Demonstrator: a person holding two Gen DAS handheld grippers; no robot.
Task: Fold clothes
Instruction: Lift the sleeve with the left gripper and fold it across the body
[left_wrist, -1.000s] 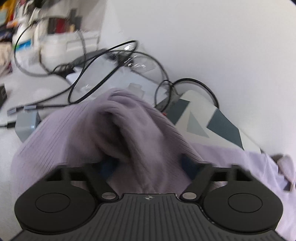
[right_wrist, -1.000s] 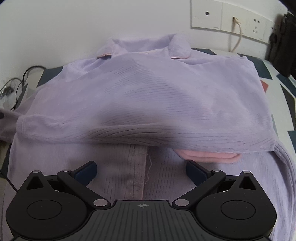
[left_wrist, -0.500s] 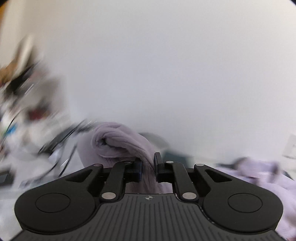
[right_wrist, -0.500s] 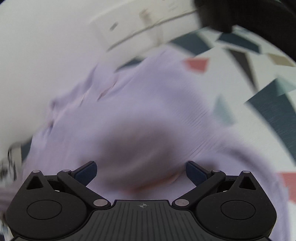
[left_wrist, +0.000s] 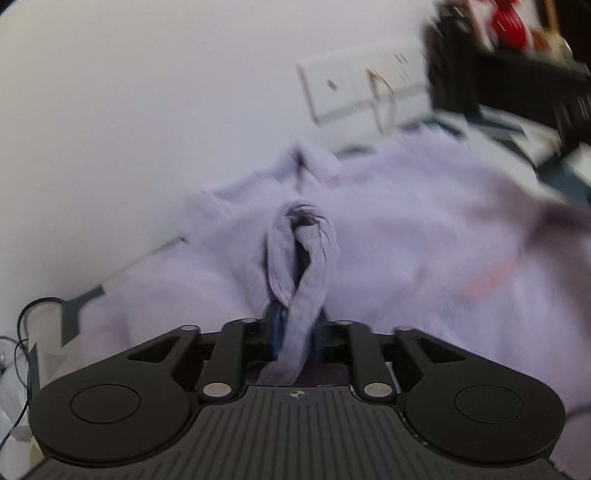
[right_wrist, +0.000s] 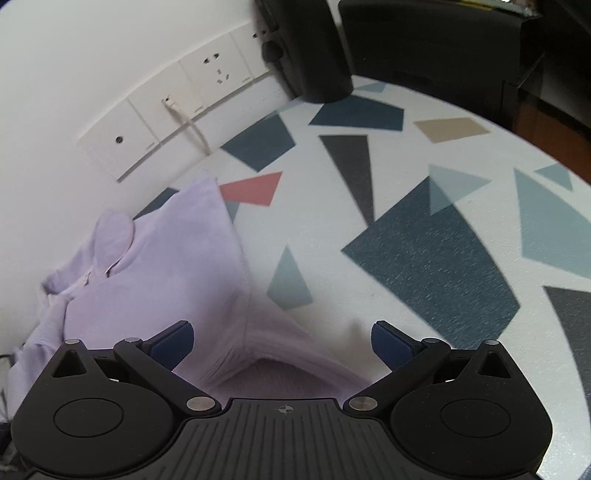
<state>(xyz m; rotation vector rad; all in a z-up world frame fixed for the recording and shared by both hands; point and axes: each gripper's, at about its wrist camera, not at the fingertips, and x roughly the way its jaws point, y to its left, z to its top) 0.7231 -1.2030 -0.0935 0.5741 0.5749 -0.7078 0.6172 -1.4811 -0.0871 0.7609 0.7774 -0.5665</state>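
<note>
Left gripper (left_wrist: 295, 325) pinches a twisted fold of the lilac ribbed shirt (left_wrist: 406, 236) at frame centre — right gripper (right_wrist: 282, 338) gapes empty over its hem, lower left on the patterned table (right_wrist: 424, 254).

The garment (right_wrist: 162, 266) lies spread on the table (right_wrist: 461, 236), its collar (right_wrist: 110, 236) toward the wall. Behind it, on the wall, sits the socket panel (right_wrist: 173, 114), a cord (right_wrist: 188, 125) dropping from it to the tabletop. Right of the panel, a bin (right_wrist: 314, 48) stands at the table's back edge. Over on the far left, past the garment's edge, cables (left_wrist: 26, 332) lie on the table. The tabletop right of the garment lies bare
</note>
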